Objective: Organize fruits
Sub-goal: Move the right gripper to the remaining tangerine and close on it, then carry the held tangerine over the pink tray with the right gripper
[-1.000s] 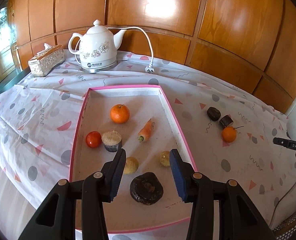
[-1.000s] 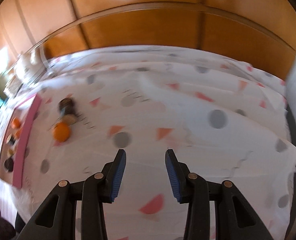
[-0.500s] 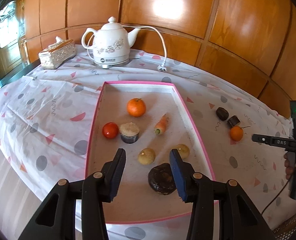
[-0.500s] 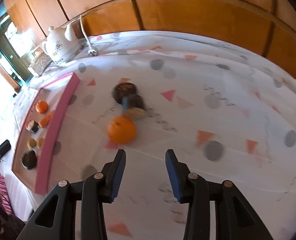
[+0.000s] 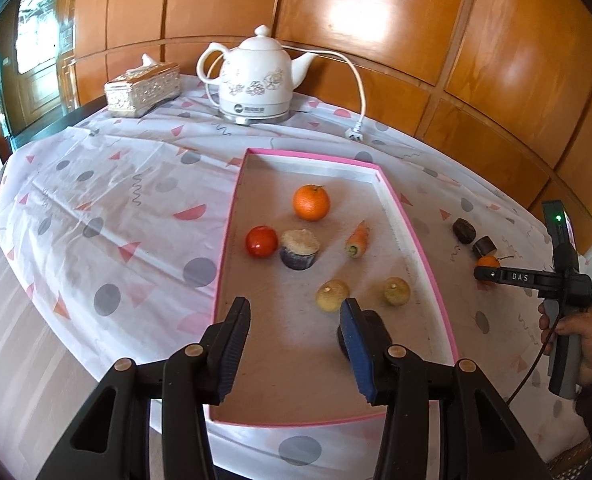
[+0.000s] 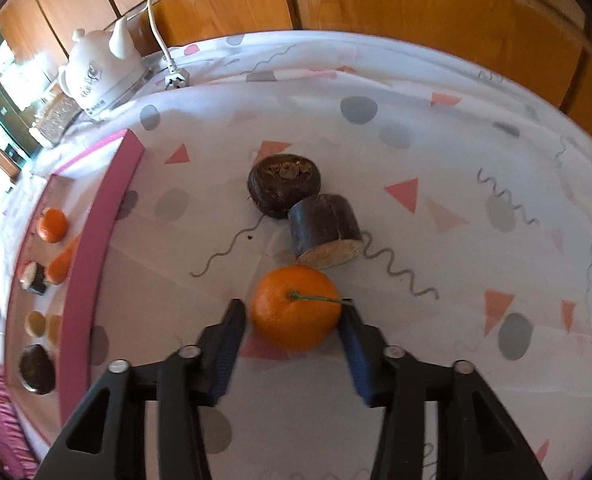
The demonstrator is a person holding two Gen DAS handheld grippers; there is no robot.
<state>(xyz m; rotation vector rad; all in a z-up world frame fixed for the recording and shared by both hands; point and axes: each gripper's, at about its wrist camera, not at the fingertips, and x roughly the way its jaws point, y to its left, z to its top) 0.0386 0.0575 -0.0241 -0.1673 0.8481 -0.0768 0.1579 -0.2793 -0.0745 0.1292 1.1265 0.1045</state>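
The surface [image 5: 108, 184], under a white cloth printed with dots and triangles, carries a pink-edged tray [image 5: 227, 236] that already holds an orange, a tomato, a carrot, two small yellowish fruits and some dark pieces. Three things lie out on the cloth, well apart from the tray on its right: a dark round fruit [image 6: 284, 184], a dark cut piece [image 6: 323, 228] touching it, and a tangerine [image 6: 296, 307] nearest the right gripper [image 6: 294, 332]. The tangerine sits squarely between that gripper's jaws, its stem lying sideways toward the right-hand jaw; the jaws have just been closing around it and stand nearly flush with its sides, though I cannot tell whether the pads press yet. The left gripper [image 5: 296, 340] hangs over the near end of the tray, jaws partly apart and empty, so the right hand is plainly the nearer one for this pick.
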